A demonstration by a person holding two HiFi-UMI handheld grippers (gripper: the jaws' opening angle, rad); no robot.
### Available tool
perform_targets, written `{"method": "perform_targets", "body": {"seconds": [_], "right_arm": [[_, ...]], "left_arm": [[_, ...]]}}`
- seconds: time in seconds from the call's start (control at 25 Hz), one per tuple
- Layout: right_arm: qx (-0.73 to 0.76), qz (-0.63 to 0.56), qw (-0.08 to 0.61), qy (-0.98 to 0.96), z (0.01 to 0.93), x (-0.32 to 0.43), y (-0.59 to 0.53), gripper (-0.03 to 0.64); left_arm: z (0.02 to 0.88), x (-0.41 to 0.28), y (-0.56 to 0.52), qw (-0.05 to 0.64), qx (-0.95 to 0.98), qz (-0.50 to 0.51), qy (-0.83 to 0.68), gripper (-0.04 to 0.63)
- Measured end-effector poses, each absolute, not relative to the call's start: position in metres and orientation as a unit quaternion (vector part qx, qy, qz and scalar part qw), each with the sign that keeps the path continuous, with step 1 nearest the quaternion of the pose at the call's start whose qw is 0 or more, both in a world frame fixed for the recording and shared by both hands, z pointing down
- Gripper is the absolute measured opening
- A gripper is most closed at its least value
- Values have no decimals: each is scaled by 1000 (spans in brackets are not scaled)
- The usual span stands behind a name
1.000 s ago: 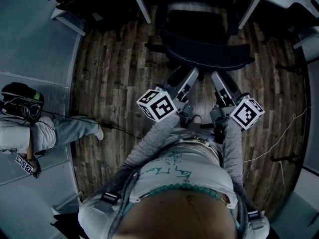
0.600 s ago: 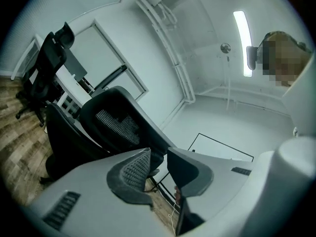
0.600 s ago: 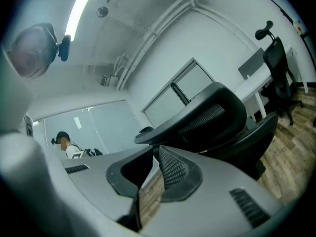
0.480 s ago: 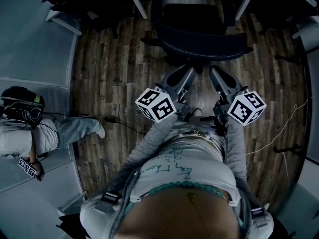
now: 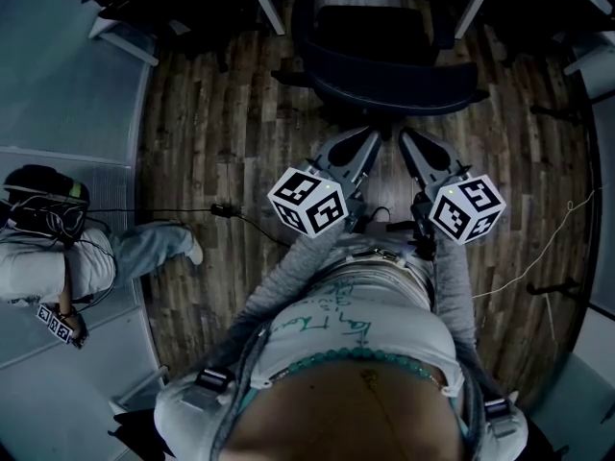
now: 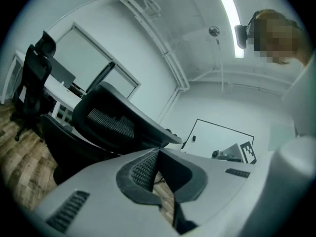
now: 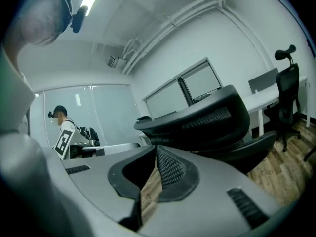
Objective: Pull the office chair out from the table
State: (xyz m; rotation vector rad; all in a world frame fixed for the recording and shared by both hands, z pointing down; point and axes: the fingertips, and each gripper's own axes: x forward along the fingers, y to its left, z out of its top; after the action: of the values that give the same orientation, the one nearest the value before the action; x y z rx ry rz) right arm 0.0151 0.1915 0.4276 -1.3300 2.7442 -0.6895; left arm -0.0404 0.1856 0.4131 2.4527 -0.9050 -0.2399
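The left claw (image 6: 158, 152) has just been closing and its jaws are now pressed together at the tips, with nothing between them. The right claw (image 7: 155, 149) has done the same: its tips meet and are empty. Both point about level at the back of the office chair (image 5: 384, 75), which rises dark just ahead of the tips. Whether either tip touches it cannot be told.

From the head view, the left claw (image 5: 368, 139) and right claw (image 5: 407, 139) sit side by side, angled toward each other. Their marker cubes (image 5: 307, 201) are nearer the person's body. The chair stands close to the tabletop (image 7: 264, 98), its seat toward the tabletop and its back toward the person.

Only the head view shows the wood floor (image 5: 221, 133) with a thin cable (image 5: 245, 217) running across it. That cable leads toward a seated person (image 5: 58, 257) on the grey floor at the left.

The left gripper view shows the mesh of the office chair (image 6: 113, 120), a second black chair with a headrest (image 6: 32, 83) and a ceiling light strip (image 6: 229, 19).

The right gripper view shows the office chair (image 7: 212, 117), another headrest chair (image 7: 289, 90) and a capped person (image 7: 61, 118) beyond glass.
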Motion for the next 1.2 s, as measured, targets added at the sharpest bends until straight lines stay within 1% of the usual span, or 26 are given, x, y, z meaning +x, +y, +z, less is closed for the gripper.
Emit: {"method": "perform_targets", "body": {"seconds": [0.28, 0.64, 1.0, 1.2], "right_arm": [[-438, -165, -3, 884, 418, 14, 189, 26], [-429, -141, -5, 892, 411, 8, 191, 25], [-432, -110, -12, 895, 398, 5, 190, 25], [-426, -113, -13, 898, 400, 4, 191, 25]], "left_arm": [[408, -38, 185, 216, 911, -68, -344, 11], [399, -35, 188, 160, 919, -47, -356, 11], [388, -31, 189, 133, 925, -44, -352, 11], [388, -30, 190, 130, 926, -44, -353, 11]]}}
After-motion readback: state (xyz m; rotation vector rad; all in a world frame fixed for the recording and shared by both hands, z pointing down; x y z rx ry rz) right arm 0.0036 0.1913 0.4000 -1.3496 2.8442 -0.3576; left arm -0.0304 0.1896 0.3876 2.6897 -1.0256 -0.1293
